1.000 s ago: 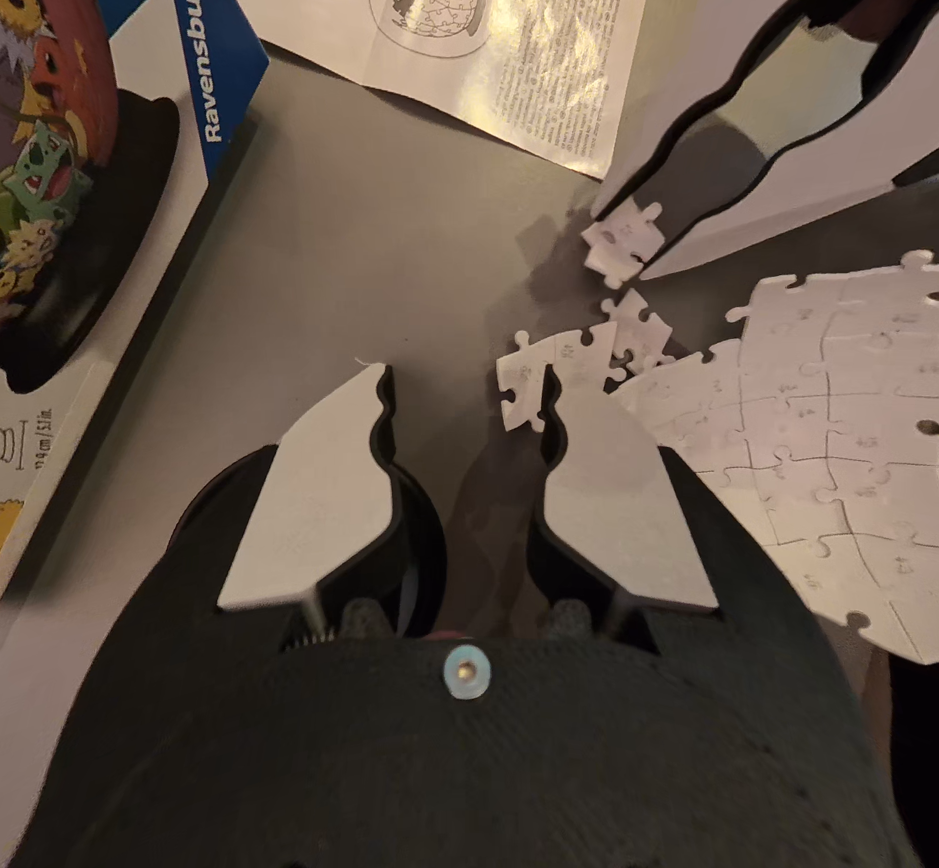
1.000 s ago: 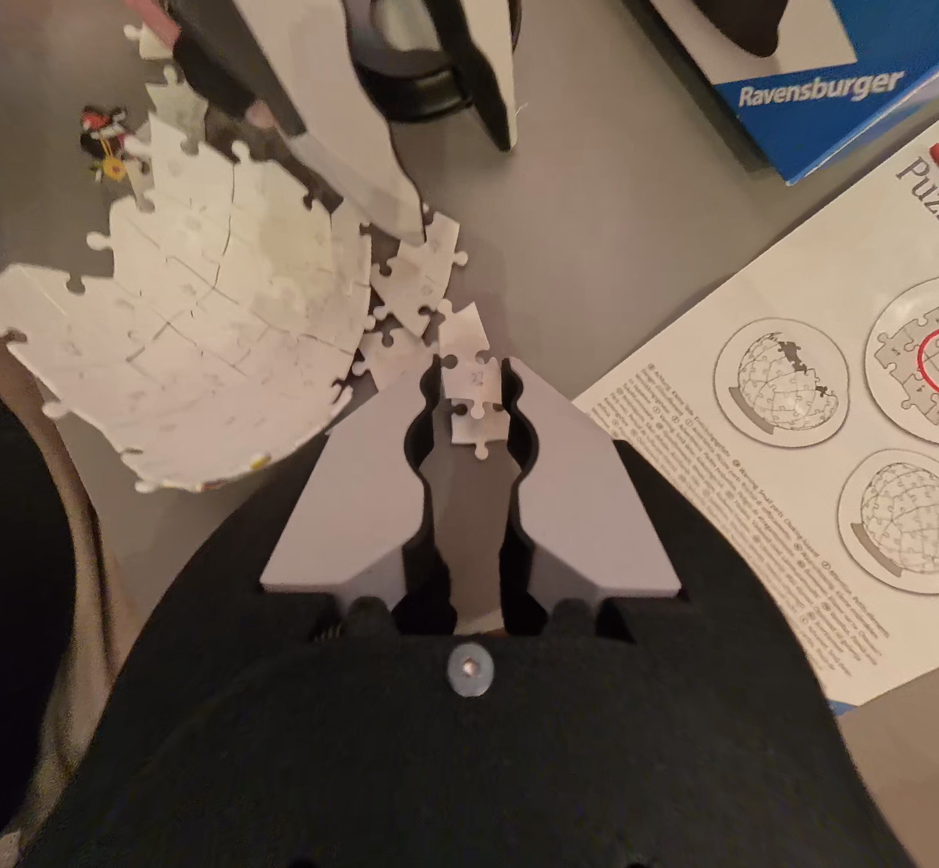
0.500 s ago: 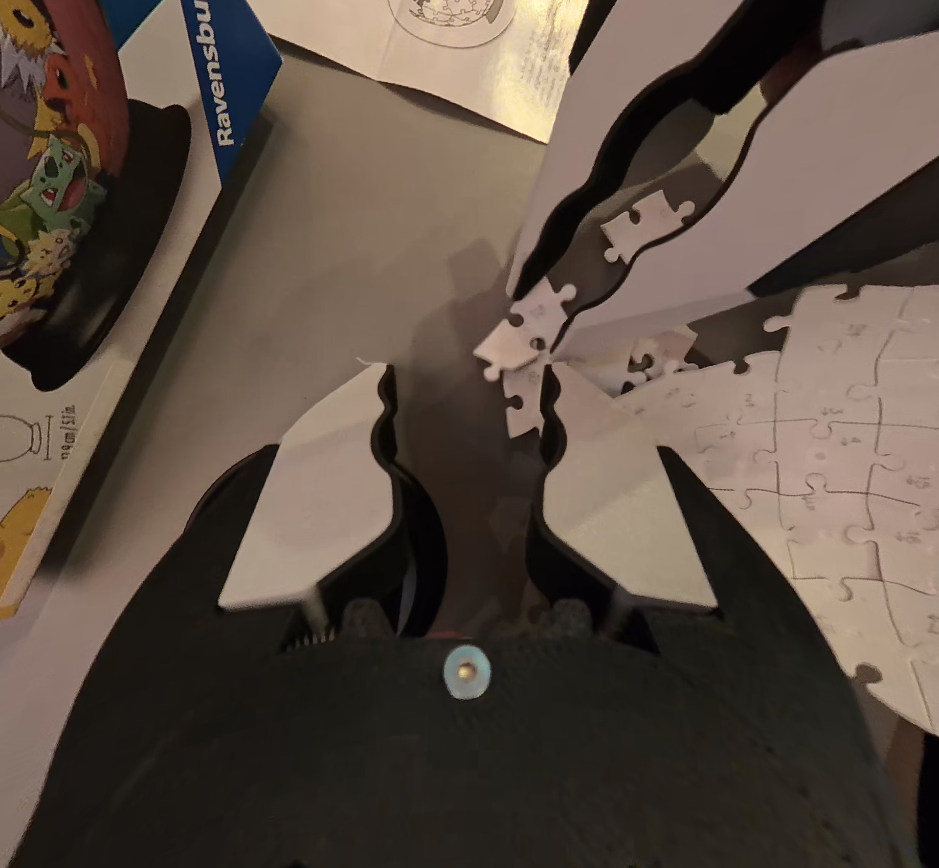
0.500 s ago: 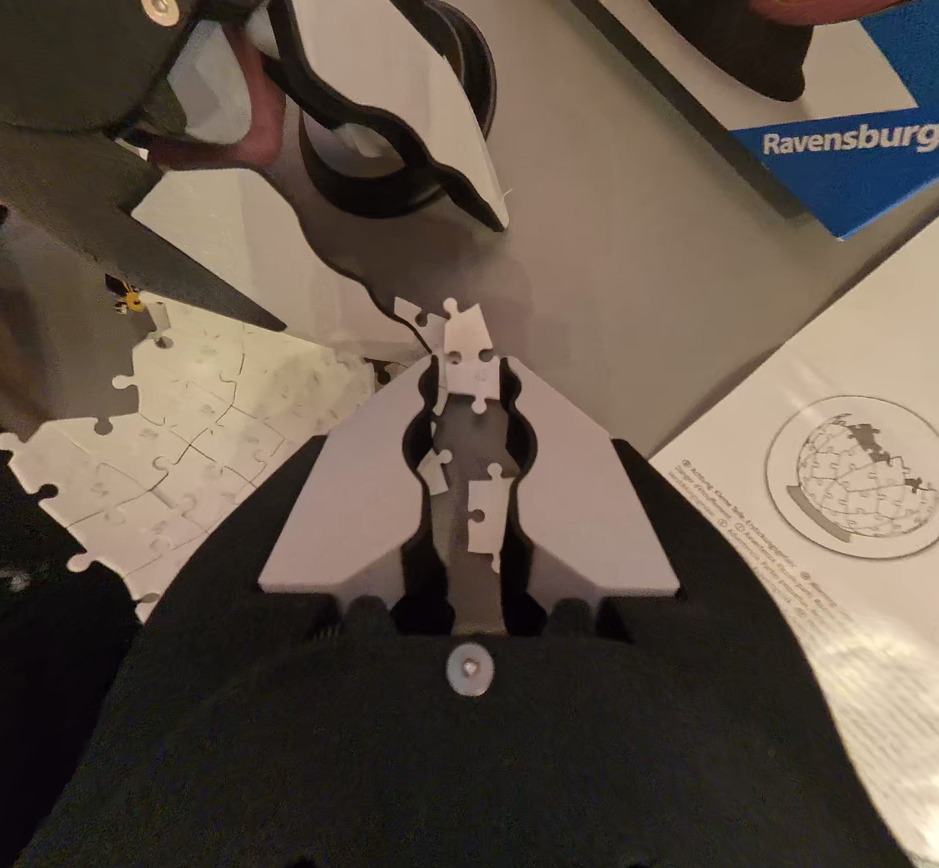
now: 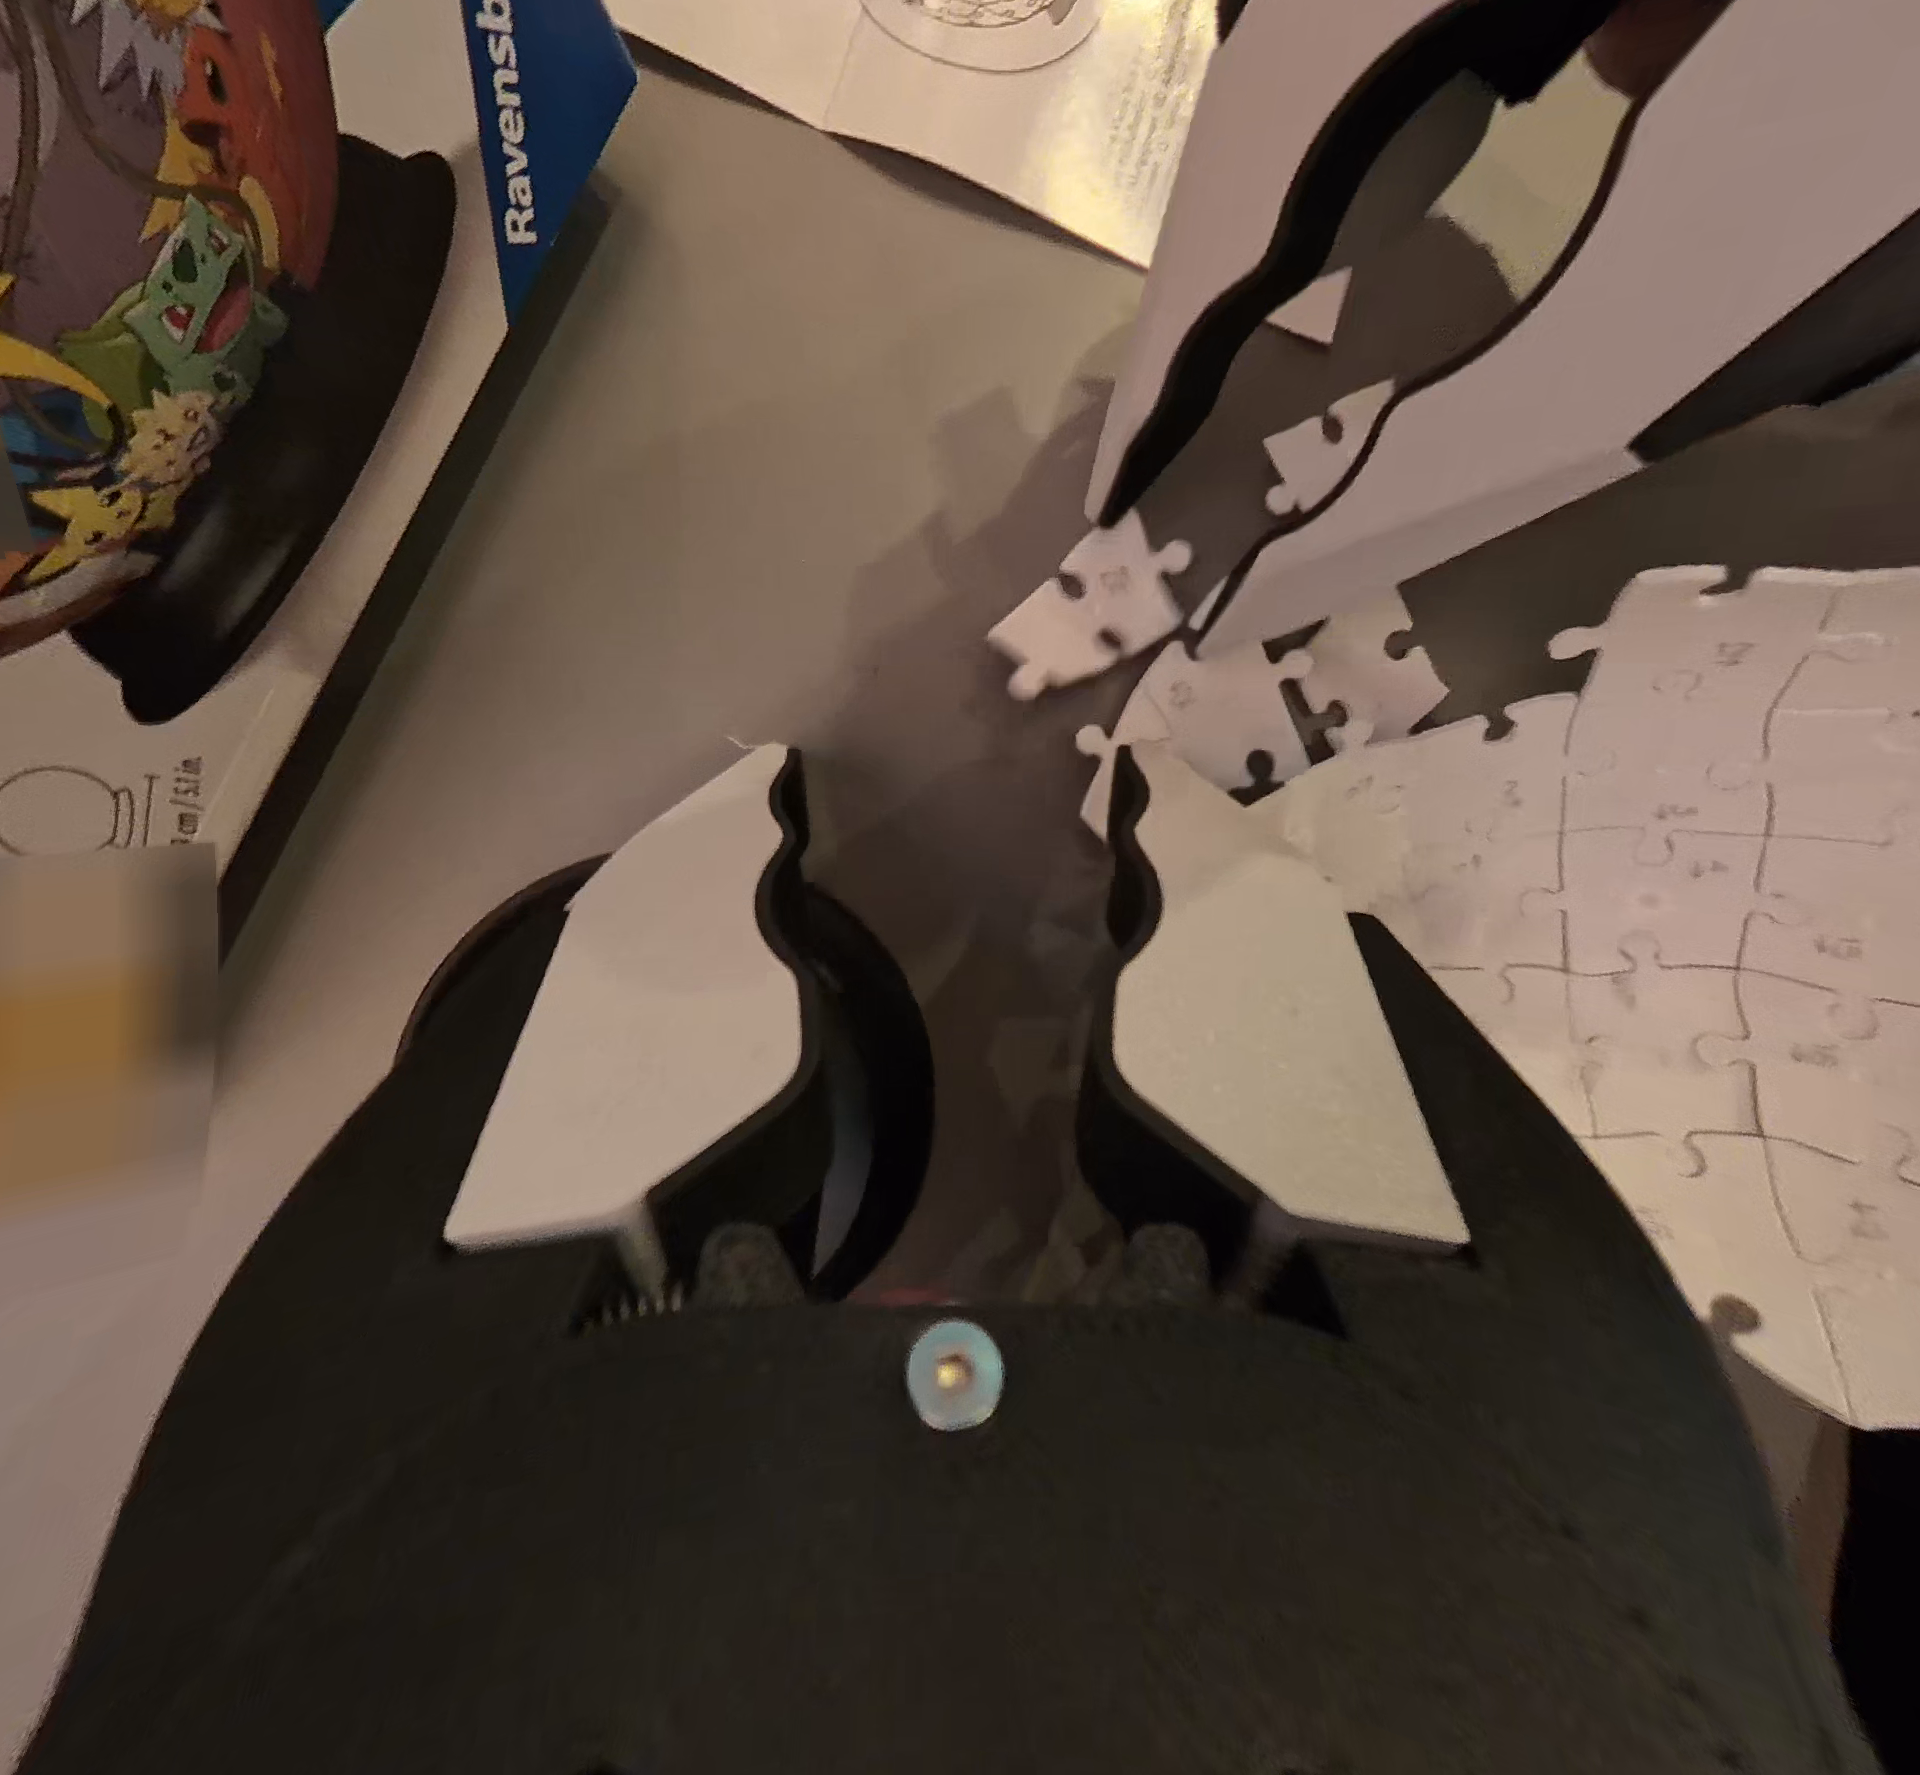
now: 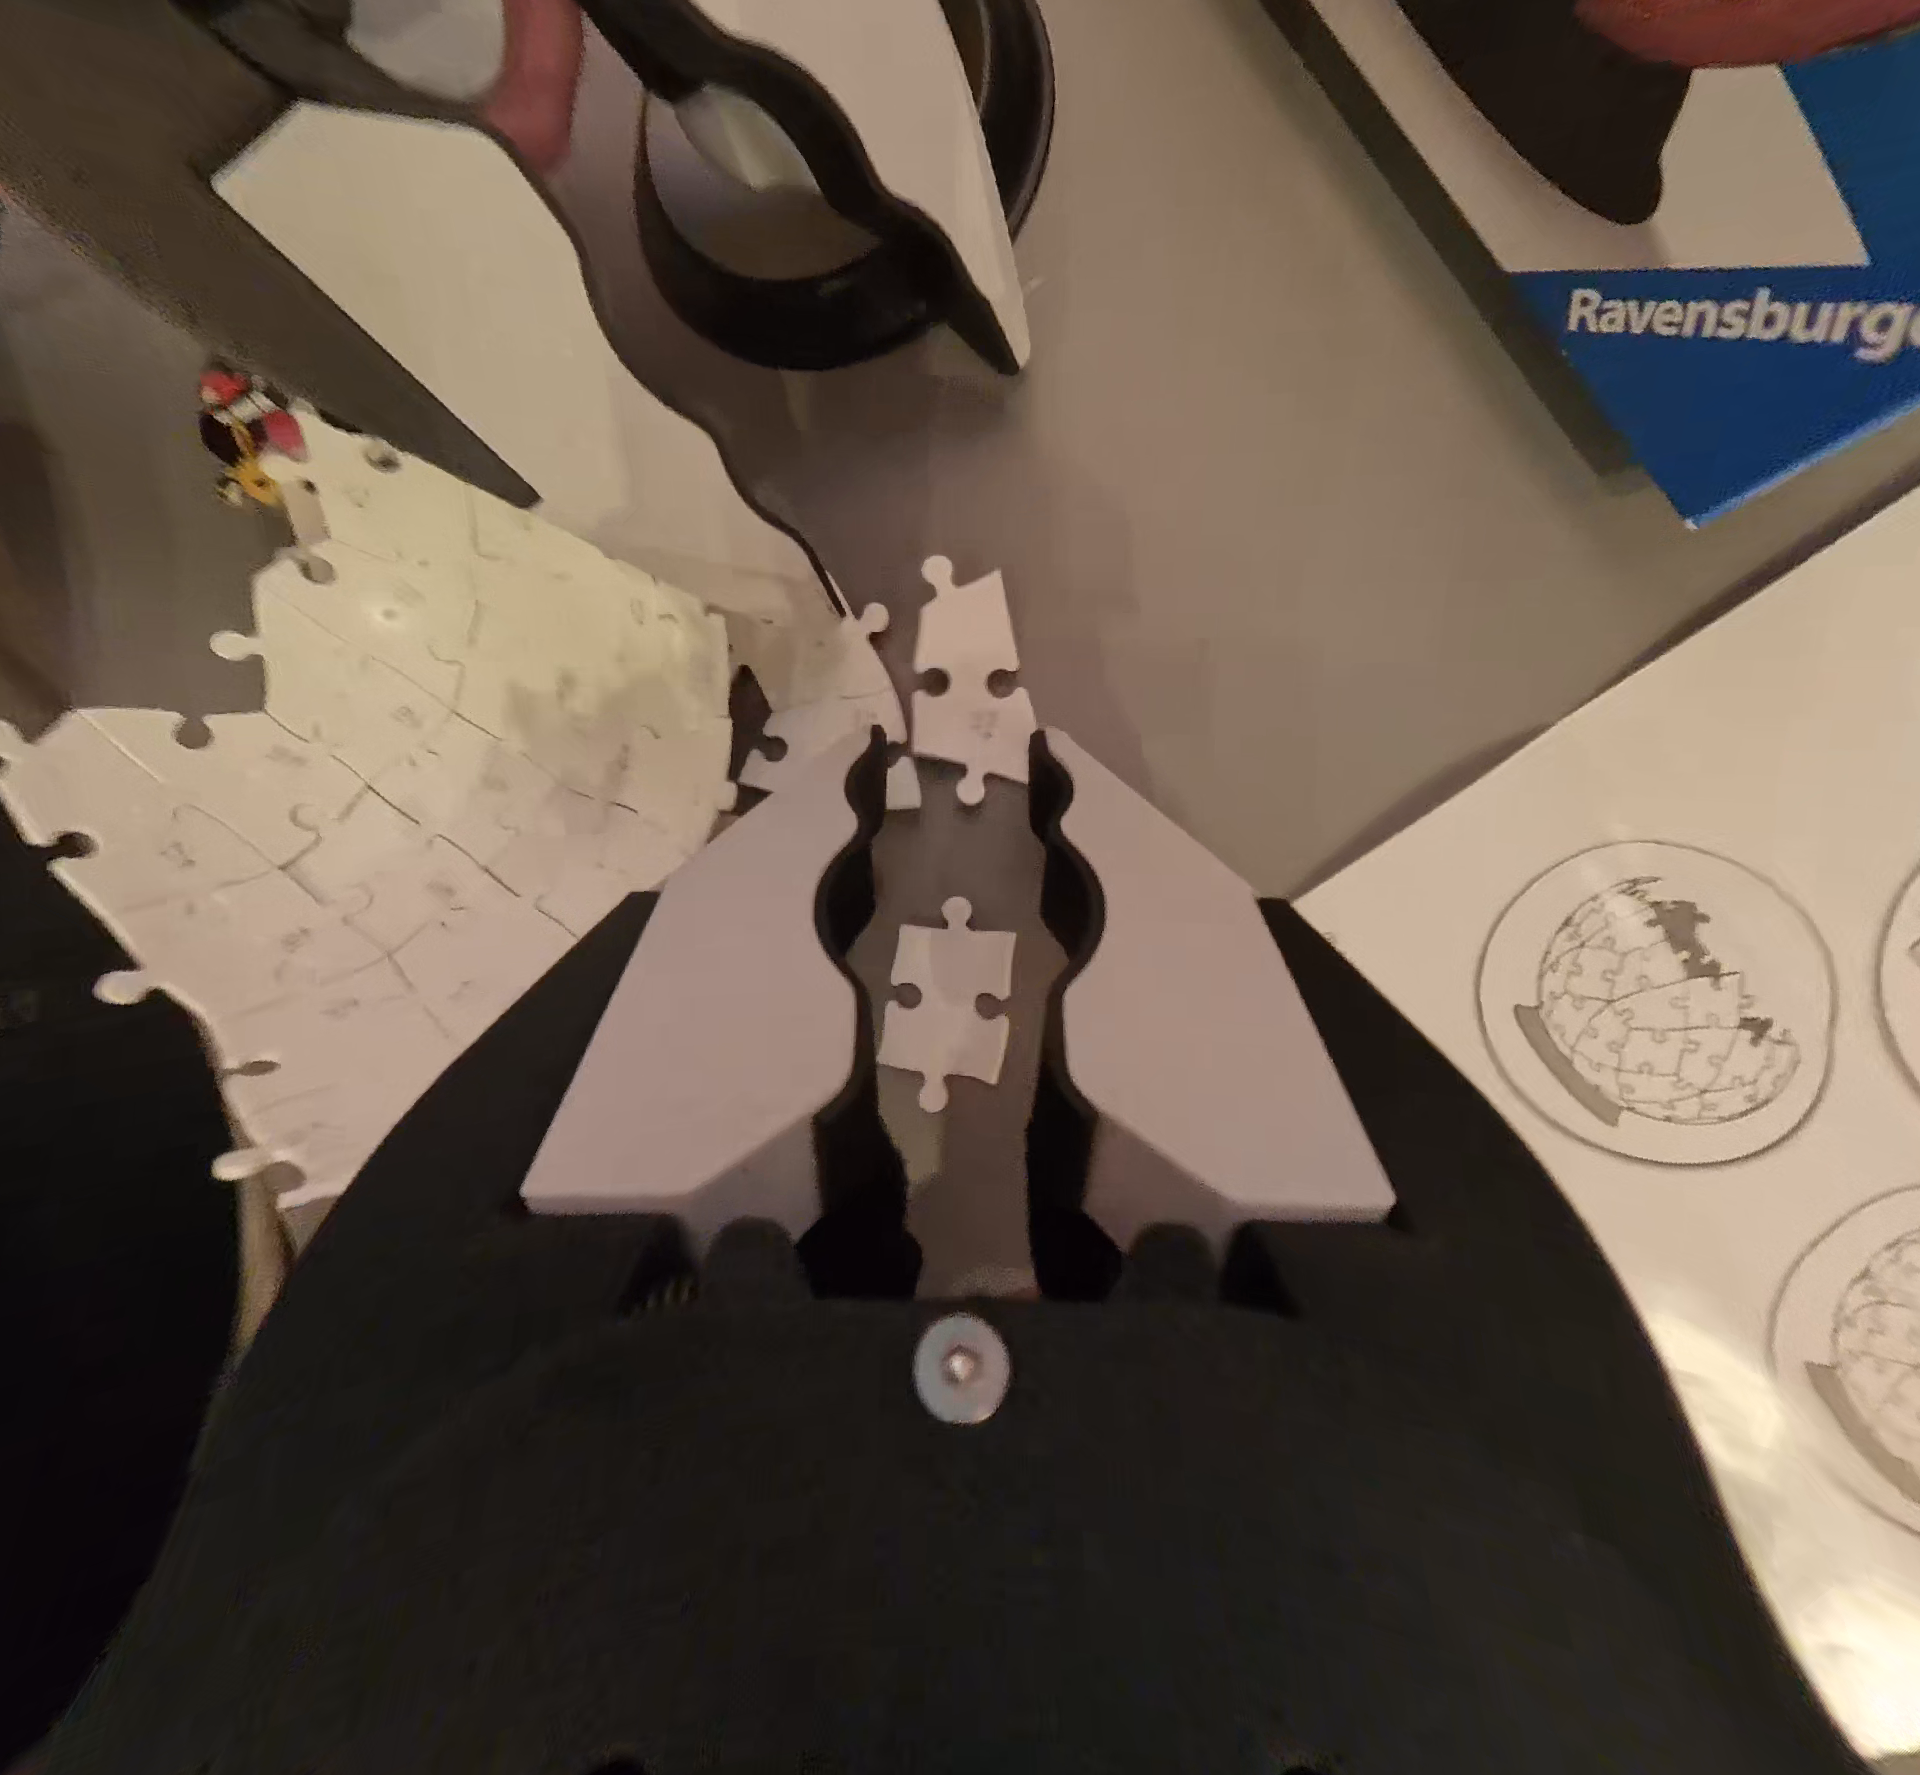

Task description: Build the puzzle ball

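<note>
The right gripper (image 6: 961,754) is clamping a loose piece (image 6: 971,676) for joining; the left gripper (image 5: 951,780) is hanging apart beside the assembled shell (image 5: 1662,946).

**Layout on the worktop**

In the left wrist view, puzzle box (image 5: 312,291) far left on the worktop (image 5: 790,437), instruction sheet (image 5: 935,11) behind at top. Assembled curved puzzle section (image 5: 1662,946) right. Loose pieces (image 5: 1268,707) just left of its edge, one puzzle piece (image 5: 1101,598) beside them. In the right wrist view, black ring stand (image 6: 831,250) behind the section, another piece (image 6: 951,1003) nearer the camera.
</note>
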A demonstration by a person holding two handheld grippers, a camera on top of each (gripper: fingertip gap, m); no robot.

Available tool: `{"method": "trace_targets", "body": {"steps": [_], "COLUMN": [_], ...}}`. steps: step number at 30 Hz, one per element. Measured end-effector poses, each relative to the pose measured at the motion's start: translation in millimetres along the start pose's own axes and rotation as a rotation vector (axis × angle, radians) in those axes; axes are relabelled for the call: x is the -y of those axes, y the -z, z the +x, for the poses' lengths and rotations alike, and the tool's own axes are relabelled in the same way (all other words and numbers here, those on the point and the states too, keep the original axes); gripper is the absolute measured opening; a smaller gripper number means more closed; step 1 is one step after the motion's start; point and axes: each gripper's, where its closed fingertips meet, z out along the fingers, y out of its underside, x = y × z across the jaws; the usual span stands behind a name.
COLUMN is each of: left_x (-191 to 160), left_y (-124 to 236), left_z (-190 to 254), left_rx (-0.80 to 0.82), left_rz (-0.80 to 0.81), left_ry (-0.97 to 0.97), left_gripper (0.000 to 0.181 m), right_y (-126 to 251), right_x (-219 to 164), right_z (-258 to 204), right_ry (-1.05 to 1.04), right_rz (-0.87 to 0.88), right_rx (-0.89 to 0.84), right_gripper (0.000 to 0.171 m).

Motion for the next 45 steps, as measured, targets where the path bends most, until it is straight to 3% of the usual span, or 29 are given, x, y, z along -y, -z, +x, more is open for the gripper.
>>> {"method": "trace_targets", "body": {"steps": [10, 24, 27, 39, 45], "left_x": [1, -9, -9, -9, -8], "left_y": [-5, 0, -1, -1, -1], "left_z": [-9, -3, -3, -6, -7], "left_rx": [0.106, 0.103, 0.111, 0.121, 0.12], "left_rz": [-0.037, -0.072, -0.073, -0.05, -0.05], "left_ry": [-0.073, -0.046, -0.048, -0.032, -0.029], "left_gripper": [0.062, 0.08, 0.081, 0.083, 0.084], "right_y": [-4, -2, -5, -3, -12], "right_x": [3, 2, 0, 13, 12], "right_z": [5, 5, 8, 0, -5], "right_ry": [0.152, 0.305, 0.36, 0.276, 0.3], "right_rz": [-0.04, -0.078, -0.093, -0.01, -0.083], "right_rx": [-0.109, -0.058, -0.064, 0.016, -0.024], "right_gripper": [0.023, 0.035, 0.028, 0.023, 0.023]}}
